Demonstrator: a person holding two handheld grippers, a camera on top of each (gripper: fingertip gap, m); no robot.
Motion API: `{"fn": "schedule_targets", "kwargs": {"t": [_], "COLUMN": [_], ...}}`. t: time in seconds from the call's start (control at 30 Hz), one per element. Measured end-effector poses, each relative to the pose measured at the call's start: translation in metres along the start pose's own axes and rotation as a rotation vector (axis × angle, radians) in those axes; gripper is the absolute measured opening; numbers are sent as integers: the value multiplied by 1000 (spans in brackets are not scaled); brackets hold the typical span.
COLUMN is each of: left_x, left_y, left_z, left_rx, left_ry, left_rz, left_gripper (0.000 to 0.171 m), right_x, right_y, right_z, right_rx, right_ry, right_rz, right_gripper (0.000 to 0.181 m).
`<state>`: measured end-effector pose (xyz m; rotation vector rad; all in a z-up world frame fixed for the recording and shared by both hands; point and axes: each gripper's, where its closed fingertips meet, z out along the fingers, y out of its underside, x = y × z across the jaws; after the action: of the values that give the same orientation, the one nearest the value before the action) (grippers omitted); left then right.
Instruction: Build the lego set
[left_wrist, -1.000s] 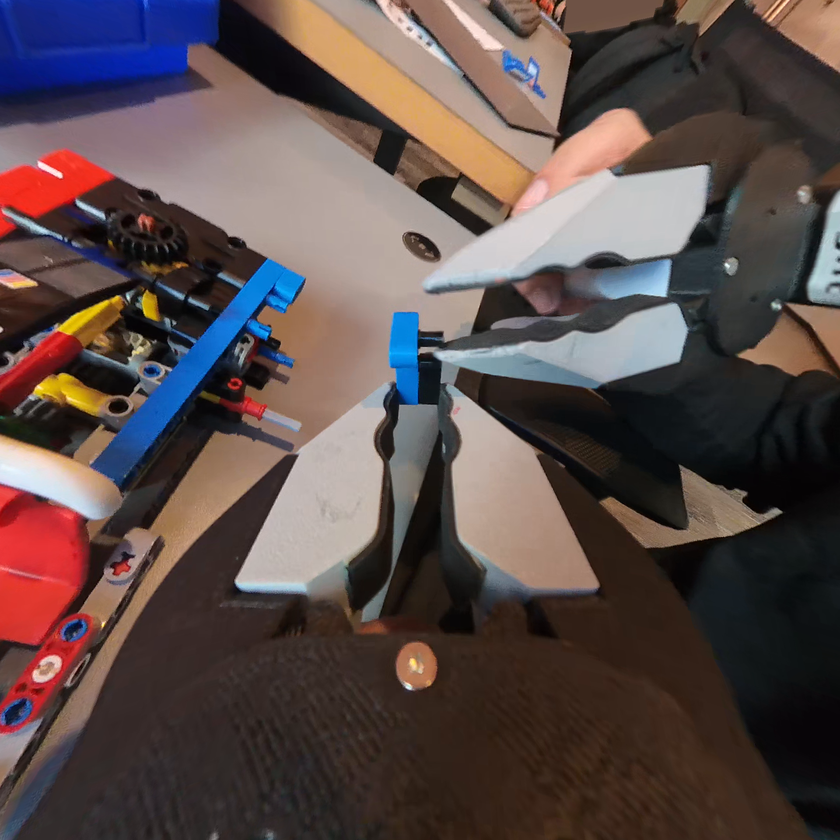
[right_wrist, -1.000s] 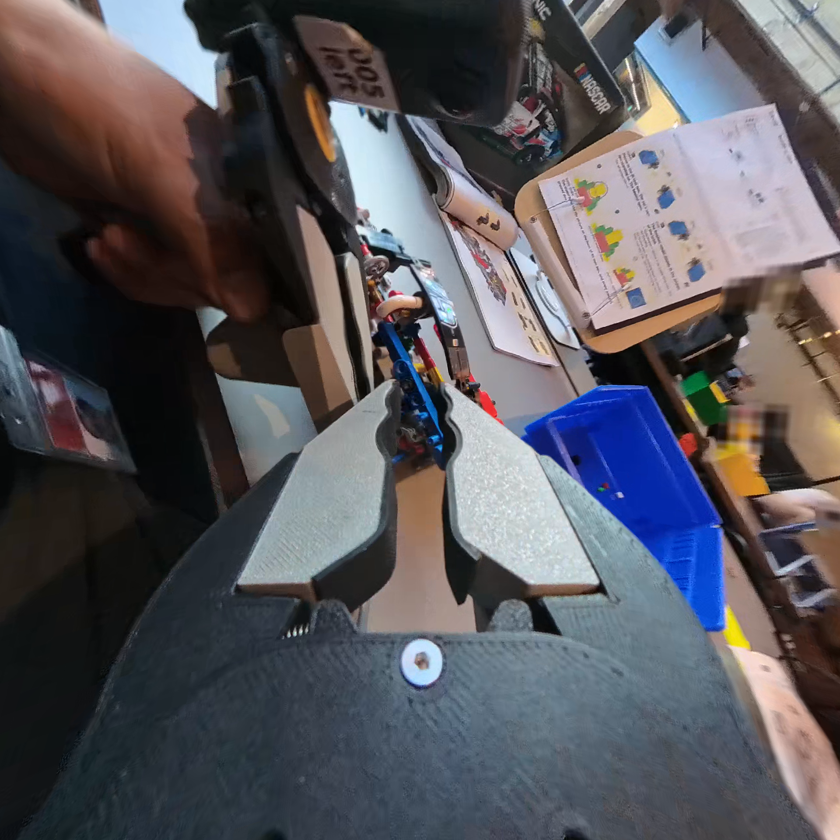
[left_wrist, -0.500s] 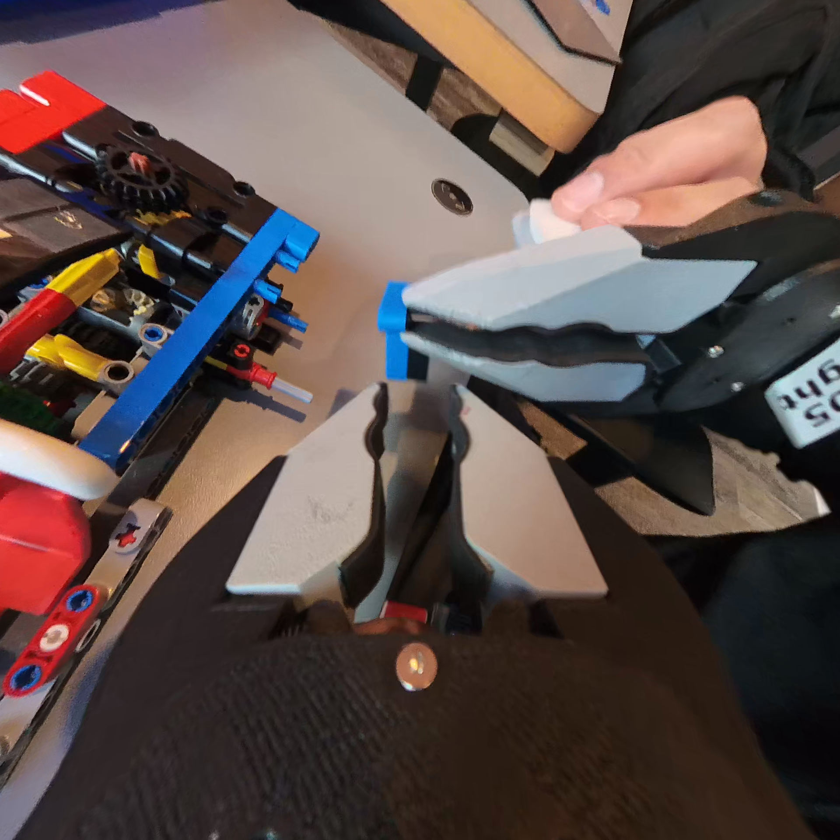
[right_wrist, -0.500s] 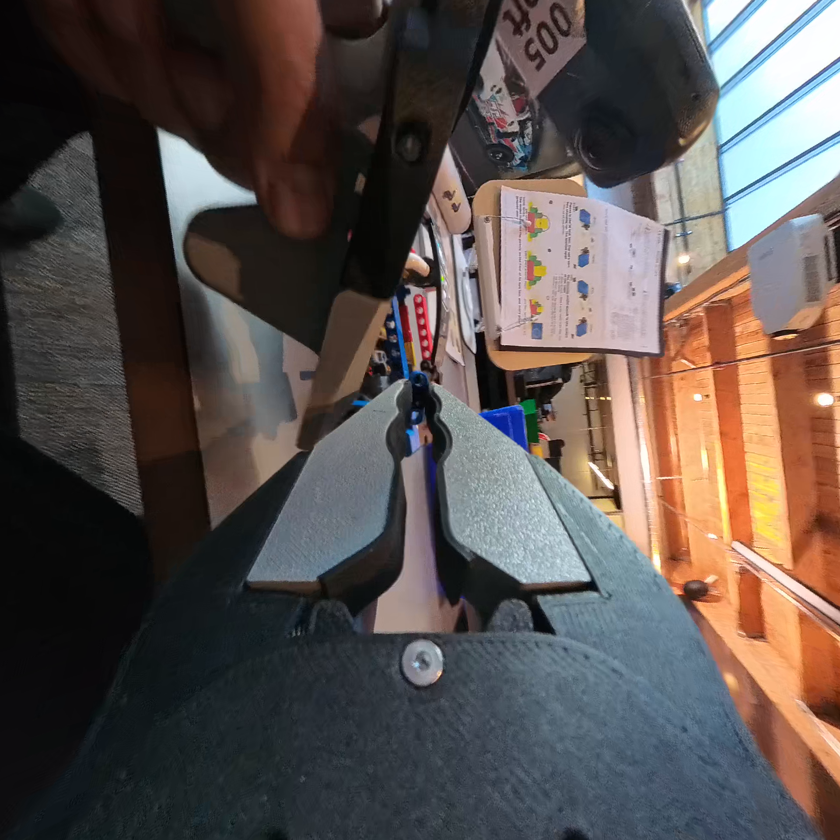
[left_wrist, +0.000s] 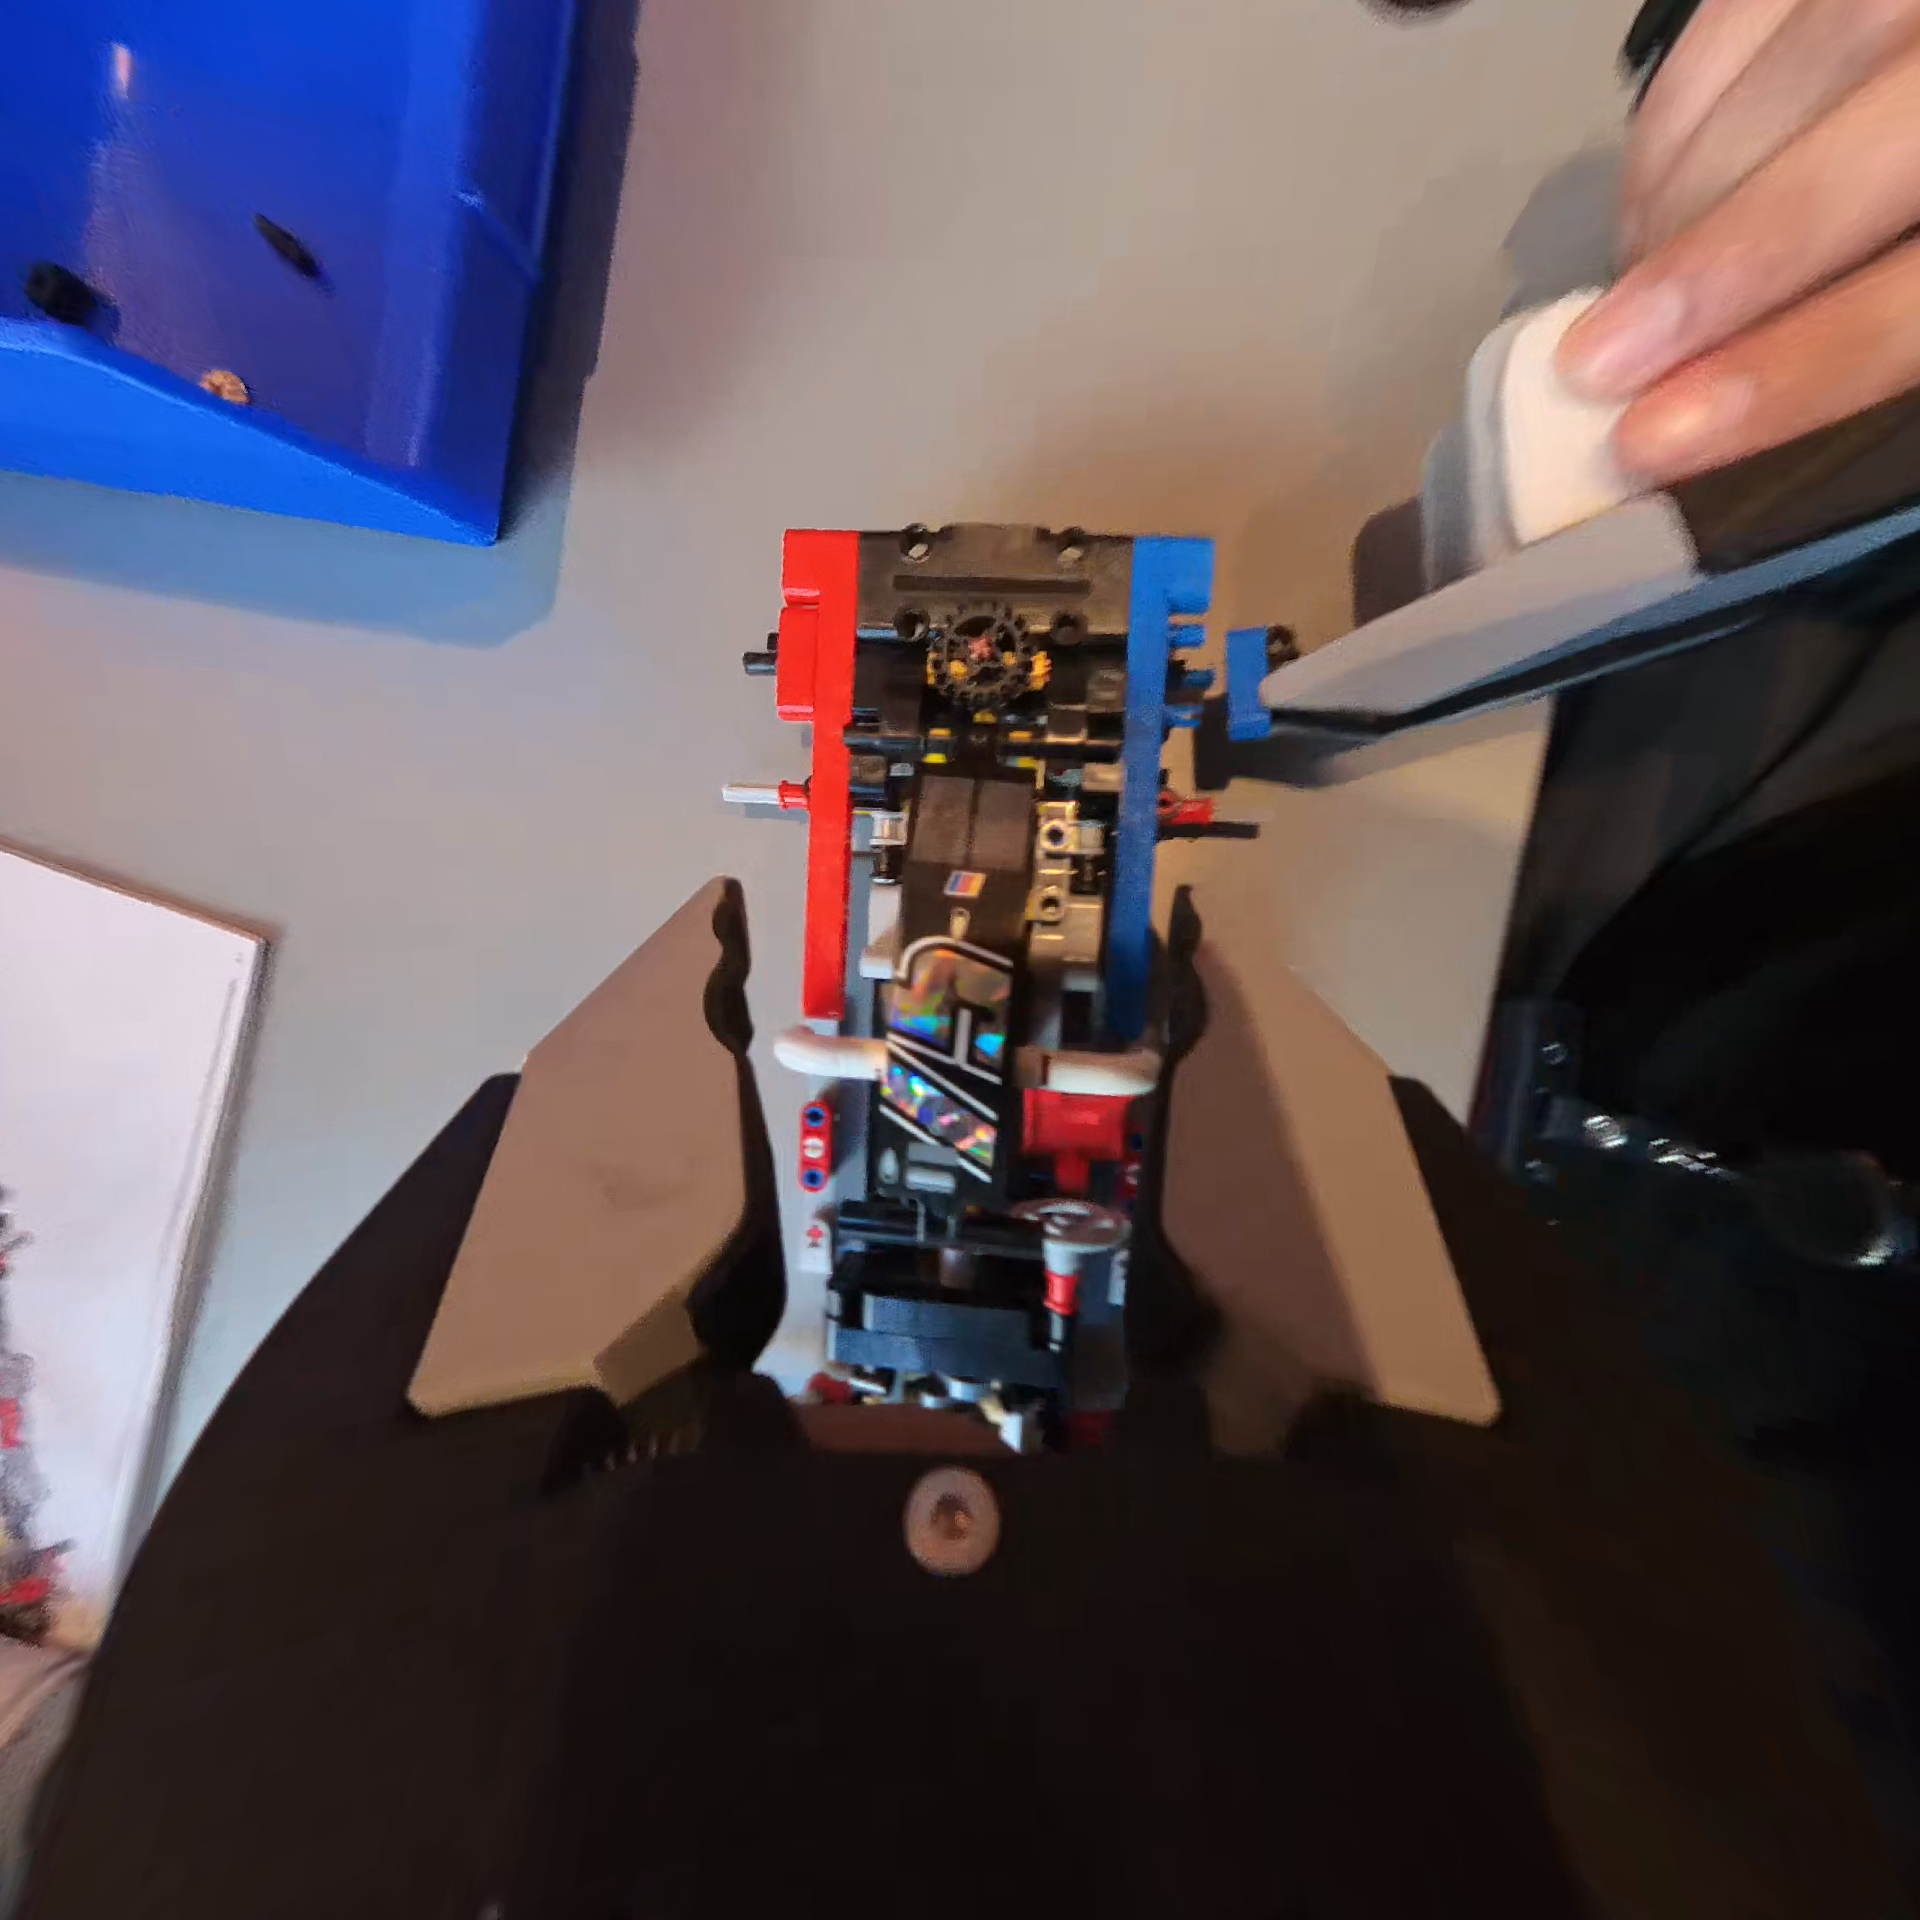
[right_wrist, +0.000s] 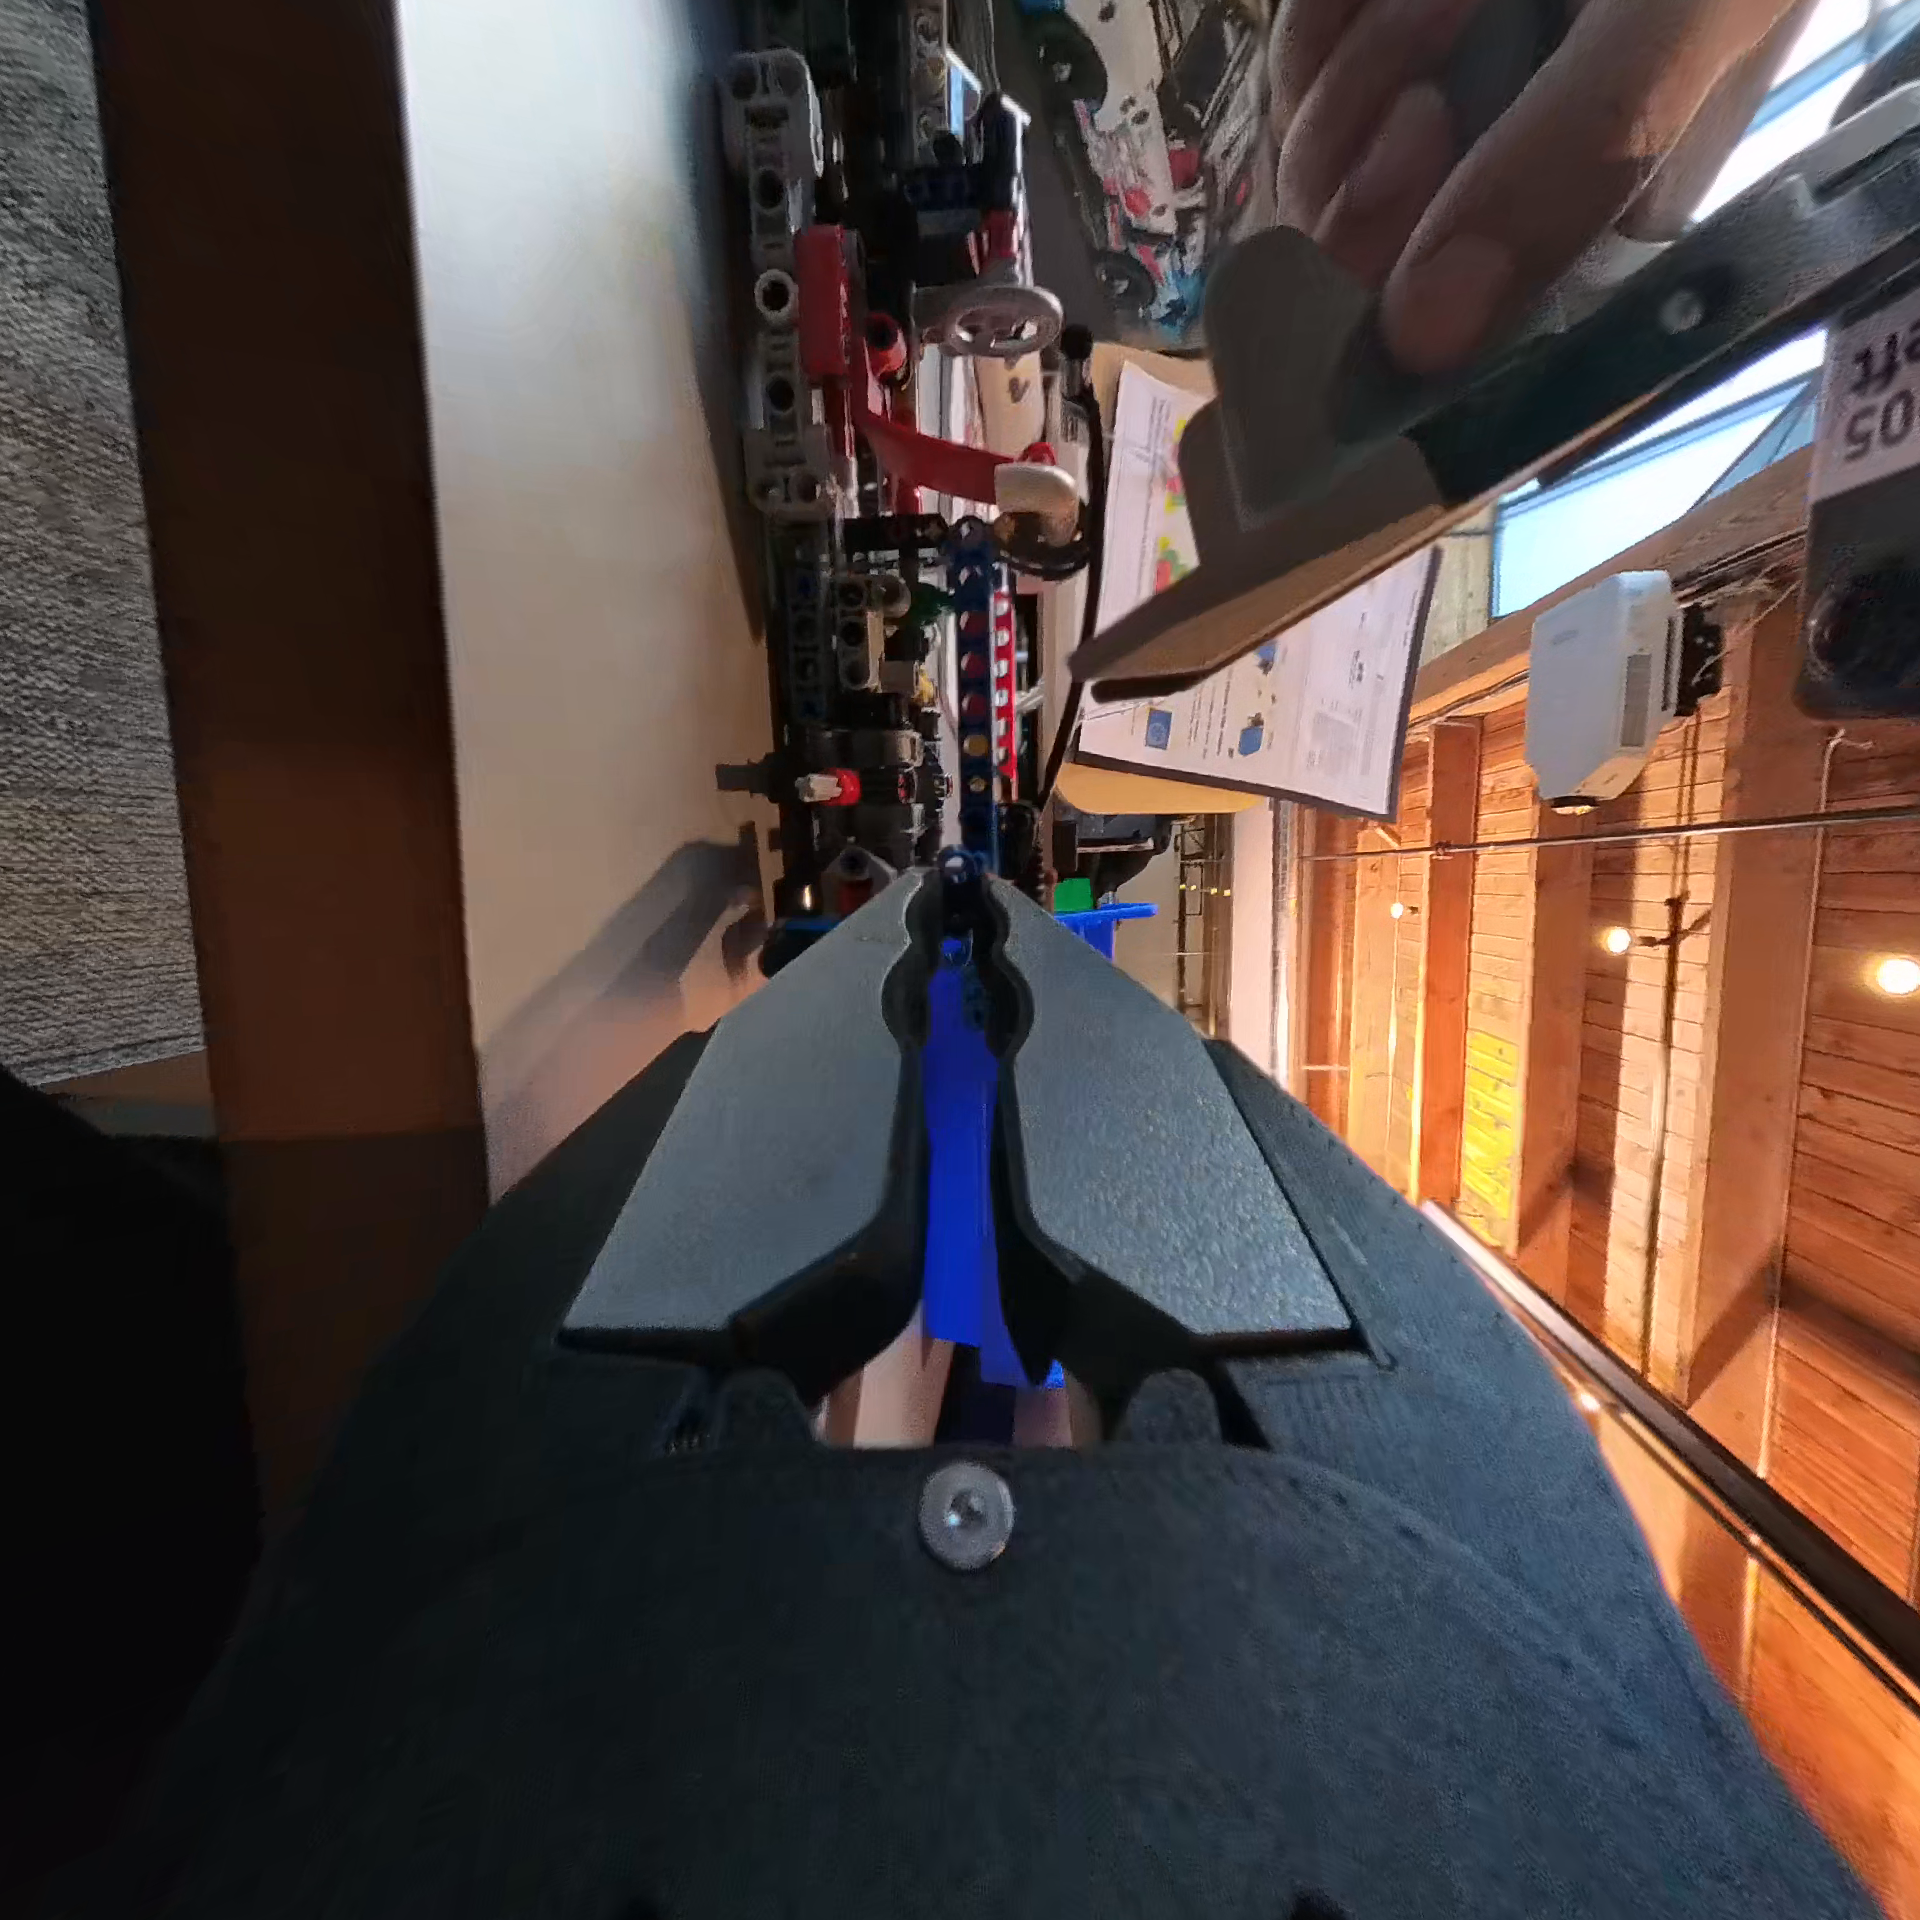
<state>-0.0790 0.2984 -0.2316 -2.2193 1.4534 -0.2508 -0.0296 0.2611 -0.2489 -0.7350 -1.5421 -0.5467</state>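
- Build is well along, I judge — the car frame (left_wrist: 977, 935) lies flat on the grey table (left_wrist: 935, 260) with a red beam (left_wrist: 826, 790) down one side, a blue beam (left_wrist: 1143, 790) down the other, a black gear (left_wrist: 982, 660) near the far end and a shiny sticker panel (left_wrist: 951, 1049) in the middle.
- No wheels or body shell that I can see, so plenty is left to do.
- My left gripper (left_wrist: 956, 987) is spread wide, fingers either side of the frame; from the blurred left wrist view I can't tell if they touch it, and nothing is clamped.
- My right gripper (right_wrist: 961, 894) is closed down narrow on a small blue piece (left_wrist: 1247, 681), pinched at the very tips.
- That piece sits just beside the blue beam's far end, close to the pegs sticking out there — not seated yet as far as I can tell; pressing it on looks like the current step.
- Materials: all hard glossy plastic with holed beams, thin pins and a toothed gear; the gripper fingers are flat grey wedges with wavy inner edges on a rough black body.
- Around it: a blue bin (left_wrist: 260, 260) at the far left, a white booklet (left_wrist: 104, 1143) at the left edge, a printed sheet (right_wrist: 1268, 675) on a board behind.
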Motion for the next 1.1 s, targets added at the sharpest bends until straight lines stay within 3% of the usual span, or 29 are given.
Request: {"fn": "schedule_targets", "kwargs": {"t": [0.1, 0.23, 0.37, 0.53, 0.77, 0.87, 0.97, 1.1], "left_x": [3, 6, 3, -6, -9, -7, -6, -9], "left_y": [9, 23, 24, 25, 27, 28, 28, 27], "left_z": [14, 30, 34, 35, 35, 35, 37, 40], "left_rx": [-74, -132, -111, -105, -74, -47, -39, -39], "left_ry": [-16, 4, 6, -27, -38, 19, 54, 1], "left_rz": [83, 68, 41, -62, -162, -199, -208, -200], "left_gripper": [80, 85, 82, 82, 85, 85, 86, 88], "right_x": [3, 8, -5, -24, -19, -2, 13, 14], "right_y": [9, 27, 60, 69, 72, 56, 34, 22], "right_z": [-5, -17, -16, -8, -9, -13, -8, 7], "right_rx": [7, 16, -52, -90, -109, -84, -91, -163], "right_ry": [-28, -133, -309, -591, -540, -468, -379, -258], "right_rz": [122, 491, 718, 906, 858, 885, 979, 1181], "right_gripper": [1, 1, 1, 2, 15, 17, 10, 6]}}
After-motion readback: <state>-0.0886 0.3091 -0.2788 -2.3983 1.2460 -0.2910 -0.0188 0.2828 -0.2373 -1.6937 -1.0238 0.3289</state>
